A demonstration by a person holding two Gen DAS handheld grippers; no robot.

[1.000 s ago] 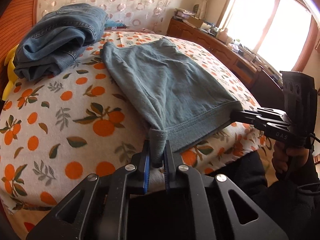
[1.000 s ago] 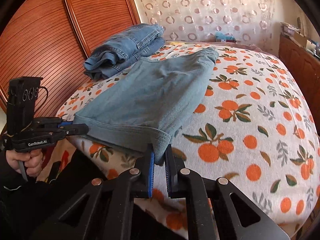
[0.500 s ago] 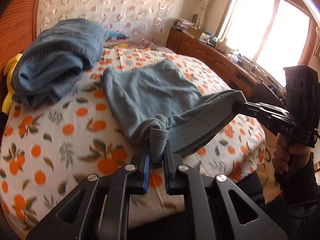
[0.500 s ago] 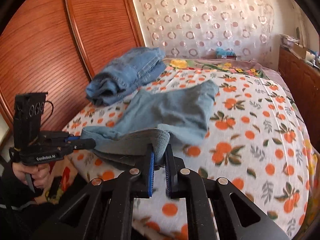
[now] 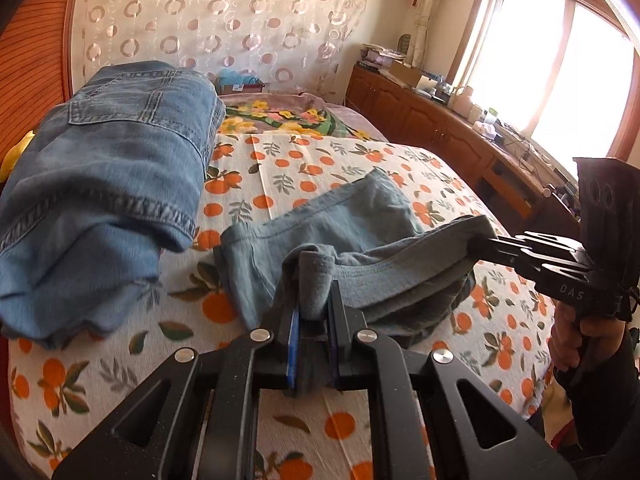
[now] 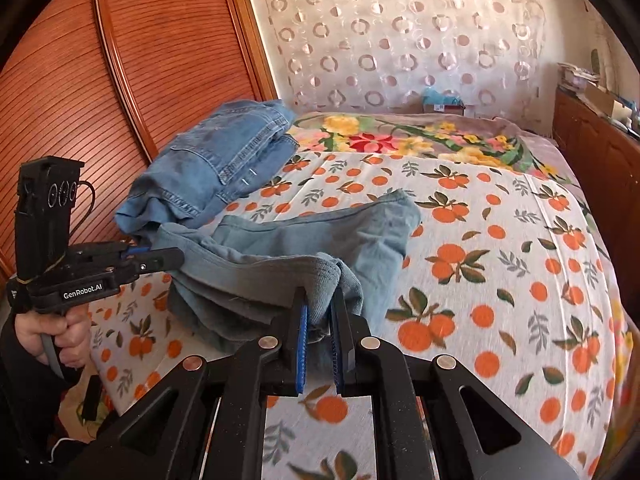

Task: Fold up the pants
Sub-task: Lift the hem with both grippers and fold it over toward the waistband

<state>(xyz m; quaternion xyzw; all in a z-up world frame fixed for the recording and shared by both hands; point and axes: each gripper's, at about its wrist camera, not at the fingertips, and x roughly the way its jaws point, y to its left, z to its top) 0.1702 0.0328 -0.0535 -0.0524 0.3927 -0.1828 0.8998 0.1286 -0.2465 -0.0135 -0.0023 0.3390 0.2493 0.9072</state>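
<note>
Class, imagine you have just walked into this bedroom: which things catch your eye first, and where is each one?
First, the grey-blue pants in the middle of the orange-print bedspread, their near hem lifted and pinched at each end by the left tongs and the right tongs. Next, the folded jeans piled at the bed's left side, by the wooden wardrobe.

A: Where are the pants (image 5: pixel 344 220) lying?
B: On the bed (image 5: pixel 120 344), doubled over on themselves, with the folded jeans (image 5: pixel 104 184) sitting to their left by the wooden panel (image 6: pixel 80 80).
A: And behind them?
B: A blanket (image 6: pixel 420 140) is lying across the far end, before the curtain (image 6: pixel 400 40).
</note>
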